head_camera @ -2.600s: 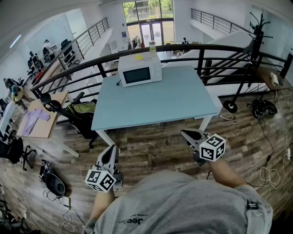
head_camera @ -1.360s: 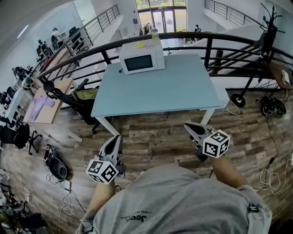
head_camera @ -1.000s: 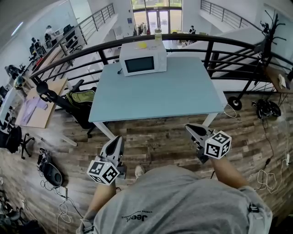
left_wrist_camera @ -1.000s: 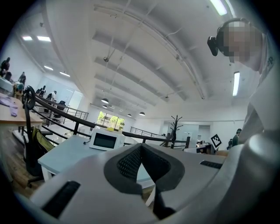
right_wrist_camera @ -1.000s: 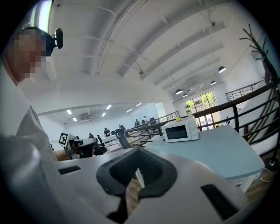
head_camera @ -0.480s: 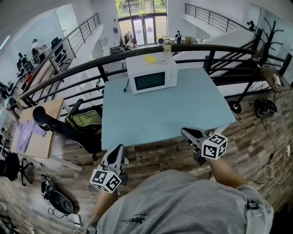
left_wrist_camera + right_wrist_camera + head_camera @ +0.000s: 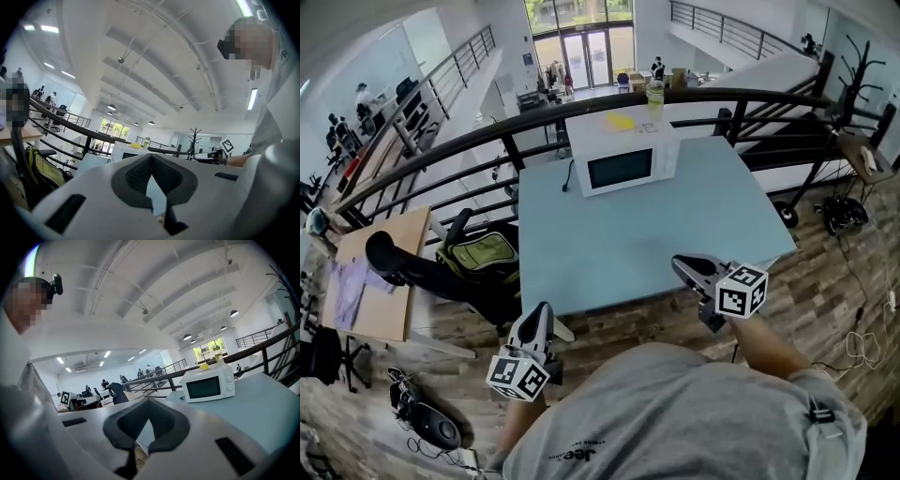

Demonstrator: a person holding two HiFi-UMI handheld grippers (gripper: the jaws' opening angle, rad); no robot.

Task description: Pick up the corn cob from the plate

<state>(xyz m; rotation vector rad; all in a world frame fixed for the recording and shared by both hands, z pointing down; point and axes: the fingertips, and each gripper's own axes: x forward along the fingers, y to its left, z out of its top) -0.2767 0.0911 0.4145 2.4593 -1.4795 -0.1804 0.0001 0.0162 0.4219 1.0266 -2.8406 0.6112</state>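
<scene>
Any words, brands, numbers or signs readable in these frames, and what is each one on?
"Jeep": on the person's grey shirt, upside down in the head view.
Small line of print beside it: too small to read.
Microwave: no label can be read.
Both marker cubes: black-and-white patterns only, no words.

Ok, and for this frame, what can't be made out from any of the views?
- Corn cob and plate: in no view; the table visibly holds only the microwave.
- Microwave interior: head and right gripper views, the shut dark door hides it.
- Yellow thing on the microwave, jar by it: head view, too small to identify.
- Part of the table's near edge: head view, the right gripper covers it.
</scene>
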